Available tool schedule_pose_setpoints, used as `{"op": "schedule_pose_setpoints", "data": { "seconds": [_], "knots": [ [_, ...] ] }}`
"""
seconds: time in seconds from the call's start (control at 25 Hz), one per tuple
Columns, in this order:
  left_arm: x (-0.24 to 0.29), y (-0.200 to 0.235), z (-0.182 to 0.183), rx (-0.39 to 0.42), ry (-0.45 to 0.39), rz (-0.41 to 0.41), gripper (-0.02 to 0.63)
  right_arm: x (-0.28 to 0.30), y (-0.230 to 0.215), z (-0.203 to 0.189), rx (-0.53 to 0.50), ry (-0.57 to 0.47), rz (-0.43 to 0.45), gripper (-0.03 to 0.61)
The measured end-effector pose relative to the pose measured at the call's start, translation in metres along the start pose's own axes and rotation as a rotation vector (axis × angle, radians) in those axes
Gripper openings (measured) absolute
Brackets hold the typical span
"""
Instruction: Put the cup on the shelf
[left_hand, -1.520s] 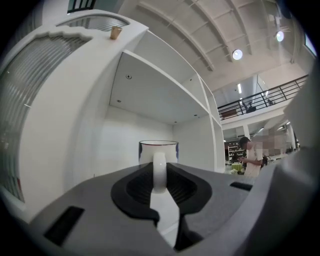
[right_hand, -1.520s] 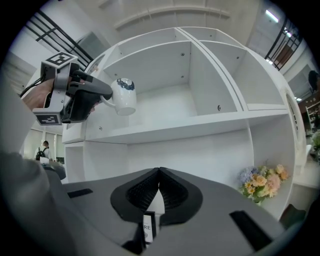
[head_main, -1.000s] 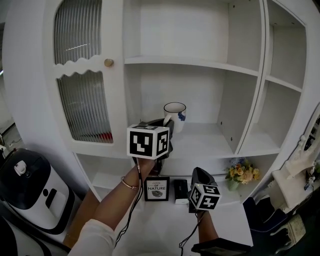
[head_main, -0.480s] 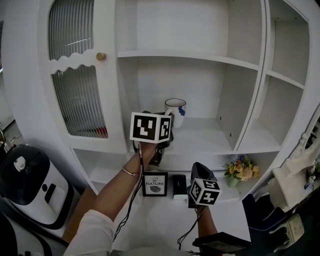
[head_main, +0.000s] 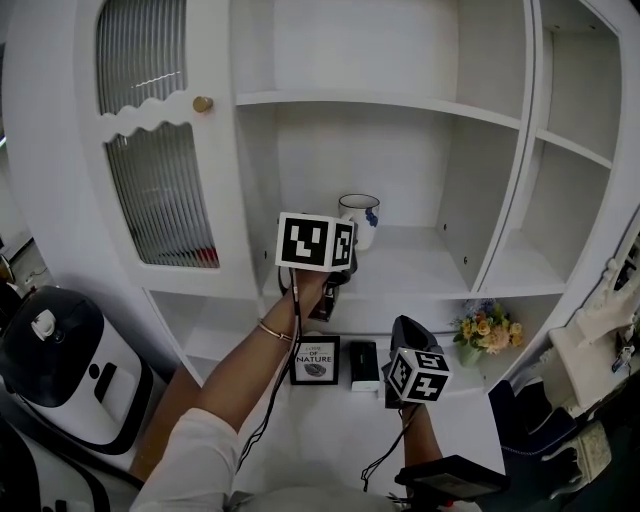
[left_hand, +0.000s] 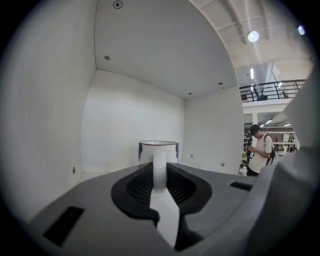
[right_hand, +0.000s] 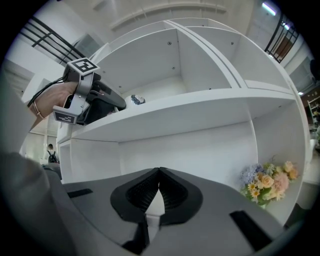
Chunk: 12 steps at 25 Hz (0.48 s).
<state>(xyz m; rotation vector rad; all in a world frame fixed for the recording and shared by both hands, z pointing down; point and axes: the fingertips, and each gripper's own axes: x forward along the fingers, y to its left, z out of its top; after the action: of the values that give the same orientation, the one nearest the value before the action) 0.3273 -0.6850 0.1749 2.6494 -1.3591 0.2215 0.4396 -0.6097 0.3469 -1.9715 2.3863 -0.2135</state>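
White cabinet (head_main: 255, 180) with ribbed glass door (head_main: 160, 200) and gold knob (head_main: 203, 104); flowers (head_main: 483, 338) and framed card (head_main: 316, 361) lower down, white appliance (head_main: 60, 370) at left, ceiling lamp (left_hand: 253, 36) glowing beyond.

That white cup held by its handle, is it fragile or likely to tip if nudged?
The cup looks glazed and rigid, so probably breakable and slippery. Its straight, broad body suggests it would stand steady on the shelf, not roll.

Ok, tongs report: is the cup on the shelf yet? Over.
Left tongs shut on cup handle. Cup inside shelf bay, touchdown unclear. Right tongs shut, empty. Nothing in the way.
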Motion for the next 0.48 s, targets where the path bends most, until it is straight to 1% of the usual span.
{"op": "schedule_pose_setpoints", "data": {
  "seconds": [0.48],
  "knots": [
    [0.0072, 0.0066, -0.0101, 0.012, 0.046, 0.017, 0.064, -0.0018, -0.0019, -0.0023, 0.017, -0.003, -0.003, 0.021]
  ]
}}
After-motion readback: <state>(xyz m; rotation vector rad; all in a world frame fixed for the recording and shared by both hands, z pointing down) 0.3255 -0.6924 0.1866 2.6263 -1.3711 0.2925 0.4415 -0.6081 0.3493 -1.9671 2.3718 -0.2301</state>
